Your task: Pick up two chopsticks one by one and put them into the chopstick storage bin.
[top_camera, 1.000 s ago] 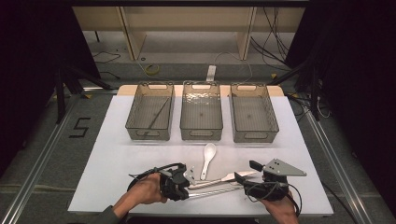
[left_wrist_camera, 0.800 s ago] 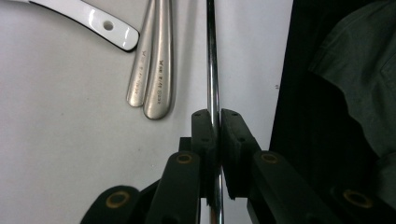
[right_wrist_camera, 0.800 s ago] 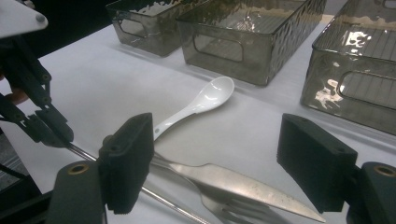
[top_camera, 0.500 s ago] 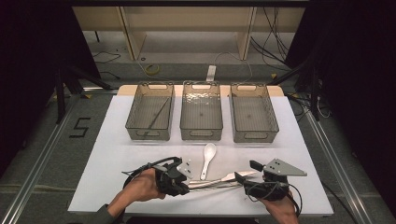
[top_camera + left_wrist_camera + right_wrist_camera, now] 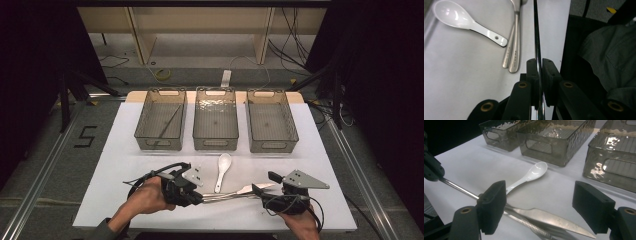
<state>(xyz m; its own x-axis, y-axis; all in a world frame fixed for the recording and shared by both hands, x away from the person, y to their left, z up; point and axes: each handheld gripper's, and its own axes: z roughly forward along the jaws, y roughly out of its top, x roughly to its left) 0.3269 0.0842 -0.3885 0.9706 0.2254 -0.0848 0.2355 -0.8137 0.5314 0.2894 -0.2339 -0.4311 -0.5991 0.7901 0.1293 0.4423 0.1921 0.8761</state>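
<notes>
Just below the white spoon (image 5: 222, 170), the left gripper (image 5: 192, 192) is clamped on a thin metal rod (image 5: 537, 37) — its pads pinch the shaft. Right of that spoon, the right gripper (image 5: 265, 192) stands open over a knife (image 5: 549, 218) on the table (image 5: 115, 170).

Overhead light falls bright on the white table (image 5: 125, 150) while the room around sits dark. Beyond the open right jaws, glare sparkles on the clear bins (image 5: 554, 140); the near jaws look soft and blurred.
</notes>
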